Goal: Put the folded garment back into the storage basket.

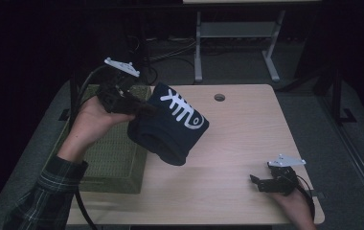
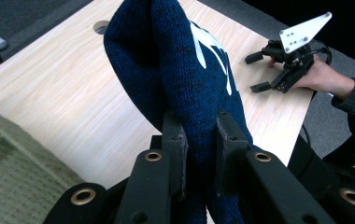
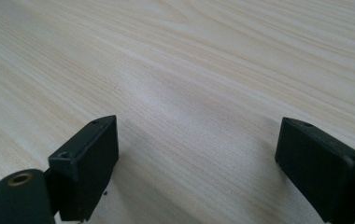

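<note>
A dark blue knitted hat [image 1: 168,125] with a white fish-bone pattern hangs in the air over the left half of the table. My left gripper [image 1: 142,108] is shut on its edge and holds it up; in the left gripper view the knit [image 2: 185,79] is pinched between the two black jaws at the left gripper [image 2: 199,140]. My right gripper [image 1: 258,182] rests low near the table's front right, open, with nothing between its jaws. The right gripper [image 3: 196,154] view looks down on bare wood [image 3: 189,70].
A green woven basket [image 1: 118,158] sits at the table's left edge under the left hand. The light wooden table [image 1: 247,139] has a round cable hole [image 1: 219,97] at the back. A grey desk frame [image 1: 237,33] stands on the floor behind.
</note>
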Available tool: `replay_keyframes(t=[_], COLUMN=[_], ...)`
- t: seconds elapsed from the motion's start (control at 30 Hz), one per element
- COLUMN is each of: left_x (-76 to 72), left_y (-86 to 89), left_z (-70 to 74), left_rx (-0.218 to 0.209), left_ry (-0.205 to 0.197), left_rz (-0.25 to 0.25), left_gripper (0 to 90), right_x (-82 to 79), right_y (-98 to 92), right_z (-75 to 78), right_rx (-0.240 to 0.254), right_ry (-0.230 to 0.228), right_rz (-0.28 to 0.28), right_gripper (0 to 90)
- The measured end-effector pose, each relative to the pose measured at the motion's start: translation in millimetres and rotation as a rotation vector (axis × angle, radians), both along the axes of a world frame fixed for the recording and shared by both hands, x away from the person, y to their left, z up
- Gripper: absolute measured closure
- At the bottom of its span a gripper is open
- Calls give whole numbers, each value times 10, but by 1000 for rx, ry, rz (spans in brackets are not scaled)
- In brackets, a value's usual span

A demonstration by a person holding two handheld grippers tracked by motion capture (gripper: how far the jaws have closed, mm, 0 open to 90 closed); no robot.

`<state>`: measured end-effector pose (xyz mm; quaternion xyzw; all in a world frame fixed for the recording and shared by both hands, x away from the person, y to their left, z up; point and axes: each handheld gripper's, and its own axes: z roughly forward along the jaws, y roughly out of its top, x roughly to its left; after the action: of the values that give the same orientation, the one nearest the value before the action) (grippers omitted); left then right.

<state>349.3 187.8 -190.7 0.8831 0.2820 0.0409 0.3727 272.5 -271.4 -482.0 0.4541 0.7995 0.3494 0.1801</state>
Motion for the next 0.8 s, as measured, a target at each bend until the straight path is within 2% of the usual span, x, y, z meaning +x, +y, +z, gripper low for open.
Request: replay_keyframes(t=[0.4,0.8], left_x=[-48,-124], left_y=[437,939], left_z=[161,224], left_rx=[-30,-76], left_ry=[-9,-19], left_rz=[77,174], left_gripper=[775,776], right_x=[0,1], right_y=[0,-1], right_z=[0,0], right_rx=[0,0], right_ry=[0,-1], right_rz=[0,0], right_gripper=[130,131])
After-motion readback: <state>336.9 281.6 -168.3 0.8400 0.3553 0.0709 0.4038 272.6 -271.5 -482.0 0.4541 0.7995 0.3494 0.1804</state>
